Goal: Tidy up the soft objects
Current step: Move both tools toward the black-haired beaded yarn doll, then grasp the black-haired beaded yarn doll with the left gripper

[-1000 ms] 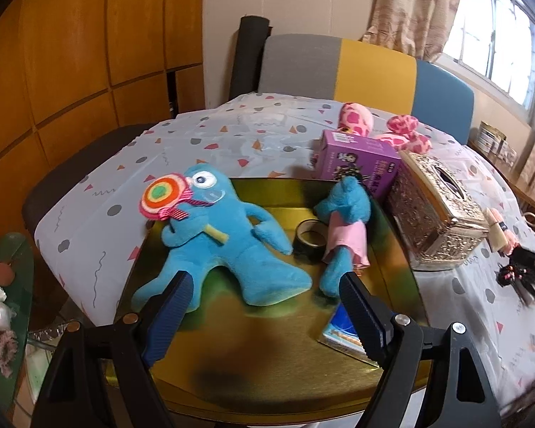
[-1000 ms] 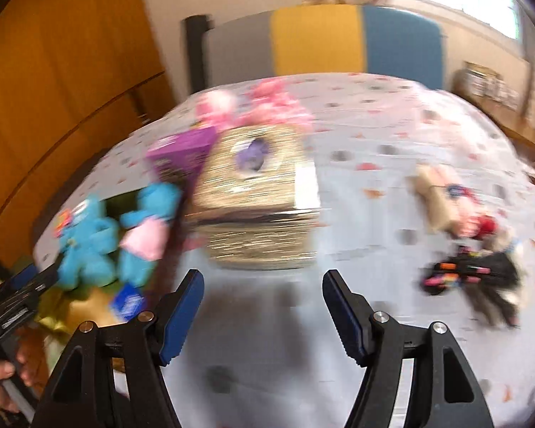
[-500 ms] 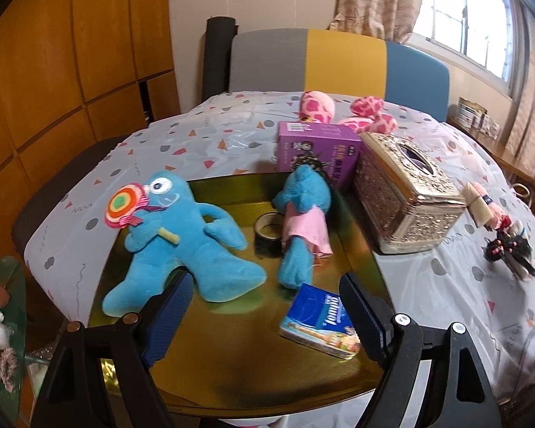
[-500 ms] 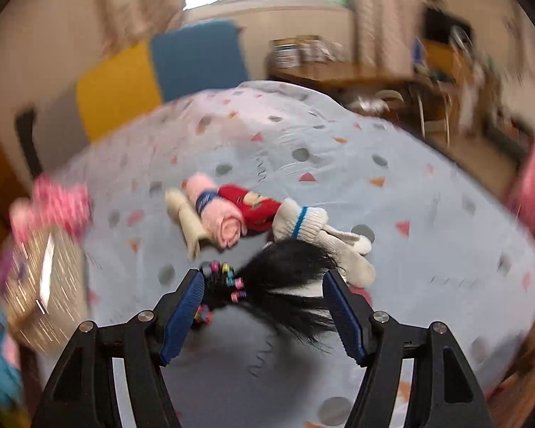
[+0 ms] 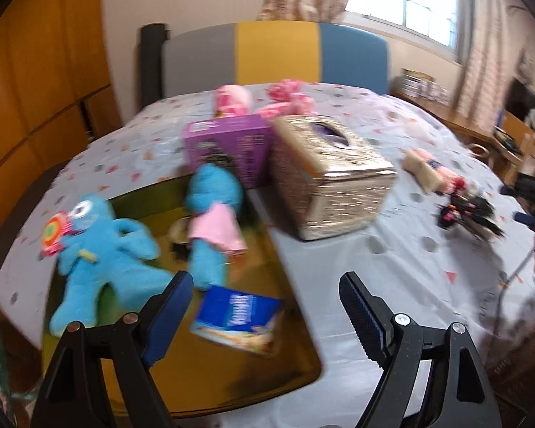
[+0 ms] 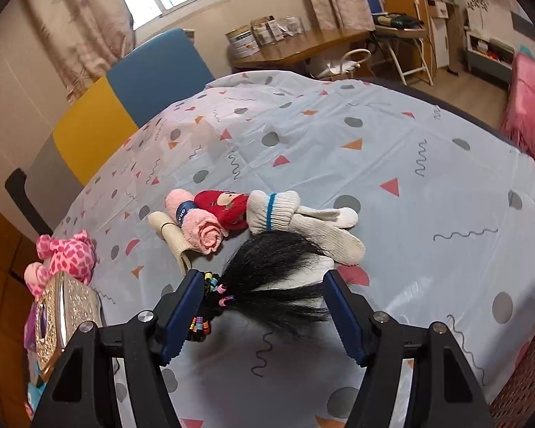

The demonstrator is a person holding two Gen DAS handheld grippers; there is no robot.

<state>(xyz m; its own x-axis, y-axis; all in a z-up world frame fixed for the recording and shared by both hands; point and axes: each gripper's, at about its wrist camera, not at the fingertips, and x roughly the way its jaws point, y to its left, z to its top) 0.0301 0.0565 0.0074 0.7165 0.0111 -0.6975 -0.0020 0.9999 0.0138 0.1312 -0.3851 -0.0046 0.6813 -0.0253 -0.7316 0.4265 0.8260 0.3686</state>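
Two blue plush toys, a big one with a lollipop and a small one in a pink skirt, lie on a gold tray. My left gripper hovers open above the tray's right edge, holding nothing. A black hairpiece with coloured beads lies on the tablecloth between the spread jaws of my right gripper, which is open; the pads do not press it. Behind it lie a rolled pink towel, a red sock and white socks. A pink spotted plush sits far left.
A gold tissue box and a purple carton stand beside the tray; a blue packet and a tape roll lie on it. A chair back stands behind the table. A wooden desk stands beyond.
The left gripper swung right, from over the blue plush toward the tray's right edge. The right gripper swept from the tissue box to the hairpiece and now straddles it.
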